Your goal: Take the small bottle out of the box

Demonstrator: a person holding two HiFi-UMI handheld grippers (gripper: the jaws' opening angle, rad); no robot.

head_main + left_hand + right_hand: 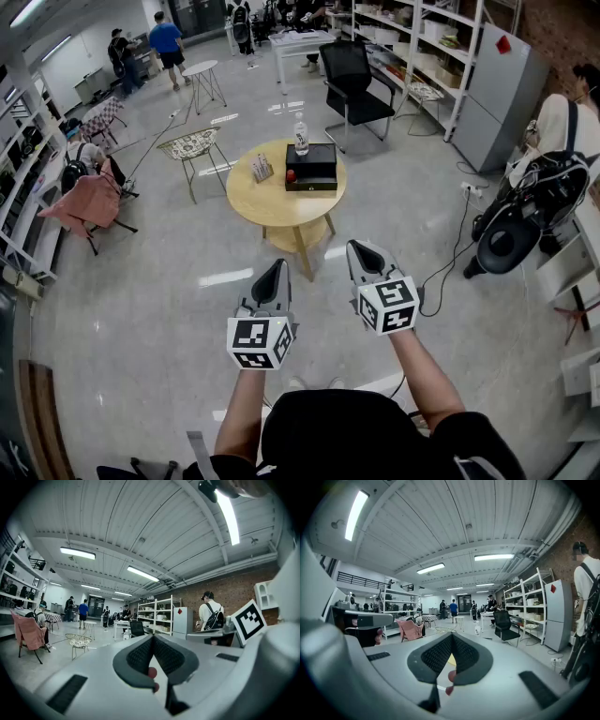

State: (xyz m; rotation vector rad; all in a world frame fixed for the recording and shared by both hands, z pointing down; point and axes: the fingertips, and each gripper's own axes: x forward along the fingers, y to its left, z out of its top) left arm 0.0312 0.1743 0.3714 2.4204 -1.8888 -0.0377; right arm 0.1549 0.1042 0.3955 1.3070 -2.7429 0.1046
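Far ahead of the tongs, a black box (311, 167) lies on the round desk (255, 202). Both the left tongs (277, 268) and the right tongs (359, 247) are fully closed, holding nothing.

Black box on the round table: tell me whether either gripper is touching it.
No: the black box sits on the round table, well ahead of the left gripper and right gripper.

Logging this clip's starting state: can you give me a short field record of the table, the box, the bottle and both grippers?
table: round wooden table, well ahead of both grippers
box: black box on the table
bottle: clear bottle upright at the box's far edge; in or behind it, cannot tell
left gripper: shut, empty
right gripper: shut, empty
task: not begun
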